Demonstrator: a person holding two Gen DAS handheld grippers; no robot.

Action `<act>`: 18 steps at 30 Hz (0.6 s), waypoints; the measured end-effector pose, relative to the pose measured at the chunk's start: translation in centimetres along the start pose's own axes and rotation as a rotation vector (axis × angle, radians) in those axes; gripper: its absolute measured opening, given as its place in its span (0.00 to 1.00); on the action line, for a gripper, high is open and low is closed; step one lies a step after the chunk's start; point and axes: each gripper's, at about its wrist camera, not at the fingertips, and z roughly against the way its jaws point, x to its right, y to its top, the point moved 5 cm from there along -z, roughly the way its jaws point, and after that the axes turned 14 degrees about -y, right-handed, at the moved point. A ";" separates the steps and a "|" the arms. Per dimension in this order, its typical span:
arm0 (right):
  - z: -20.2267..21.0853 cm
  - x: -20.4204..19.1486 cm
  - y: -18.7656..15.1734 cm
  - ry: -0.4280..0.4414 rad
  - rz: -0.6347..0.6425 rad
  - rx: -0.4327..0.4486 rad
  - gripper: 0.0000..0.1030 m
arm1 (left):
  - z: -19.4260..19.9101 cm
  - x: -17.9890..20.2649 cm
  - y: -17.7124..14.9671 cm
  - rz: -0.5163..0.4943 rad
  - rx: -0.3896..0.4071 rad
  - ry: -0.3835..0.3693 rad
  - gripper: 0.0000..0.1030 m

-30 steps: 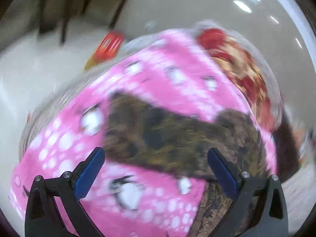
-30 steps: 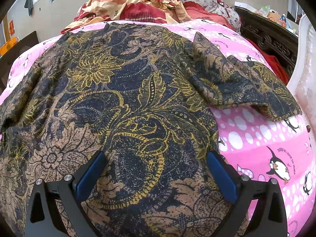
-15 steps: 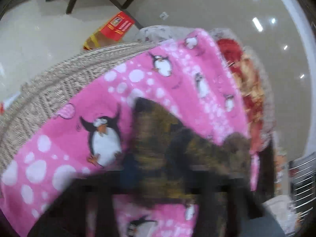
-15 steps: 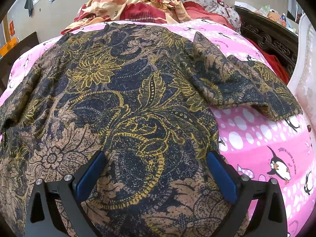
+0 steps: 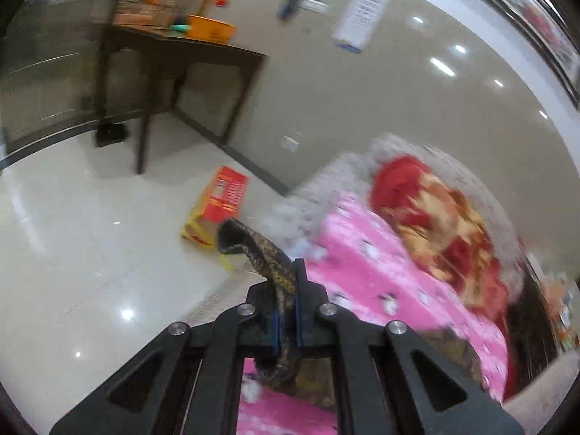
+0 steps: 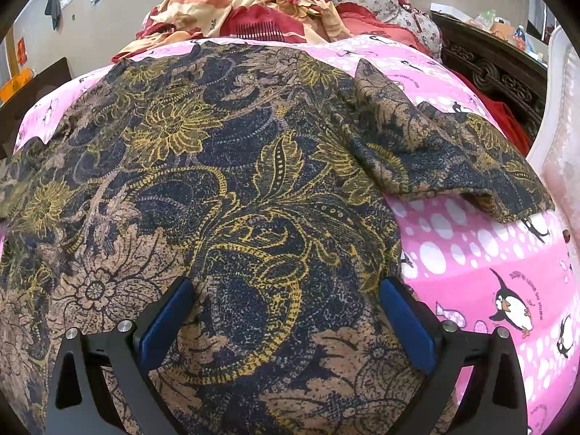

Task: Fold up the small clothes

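From the left wrist camera I see my left hand-held gripper (image 5: 286, 311) pressed together on a bunched edge of the batik shirt (image 5: 253, 250), the pinched cloth standing up between the blue pads and curling over toward 11 o'clock. To the 3 o'clock side of it lies the pink penguin blanket (image 5: 391, 272) on the bed, with a red and cream quilt (image 5: 435, 214) heaped at 2 o'clock. Beyond the cloth tip, at 11 o'clock, a red and yellow box (image 5: 217, 206) sits on the pale floor, and a dark wooden side table (image 5: 181, 58) stands farther off near the wall; this view is blurred toward the right. From the right wrist camera, my right hand-held gripper (image 6: 286, 322) is spread wide, both fingers resting over the batik shirt (image 6: 224, 181), which lies flat across the pink penguin blanket (image 6: 489, 261). One sleeve (image 6: 446, 166) stretches toward 2 o'clock. The red and cream quilt (image 6: 261, 14) is piled at 12 o'clock, a carved dark headboard (image 6: 500, 72) at 1 o'clock.
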 end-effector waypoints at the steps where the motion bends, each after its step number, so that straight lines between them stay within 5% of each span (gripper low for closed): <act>1: 0.0 -0.1 0.0 -0.006 0.004 -0.001 1.00 | -0.8 1.7 -0.4 -0.022 -0.021 -0.035 0.05; 6: 0.1 -0.1 0.1 -0.003 -0.006 0.000 1.00 | -9.3 16.0 -7.7 -0.170 -0.184 -0.262 0.05; 12: 2.1 2.2 -1.5 -0.076 -0.065 -0.022 1.00 | -20.8 34.3 -24.3 -0.319 -0.449 -0.531 0.05; 18: 4.7 4.7 -3.7 -0.133 -0.036 0.018 1.00 | -27.0 42.5 -40.2 -0.347 -0.708 -0.669 0.09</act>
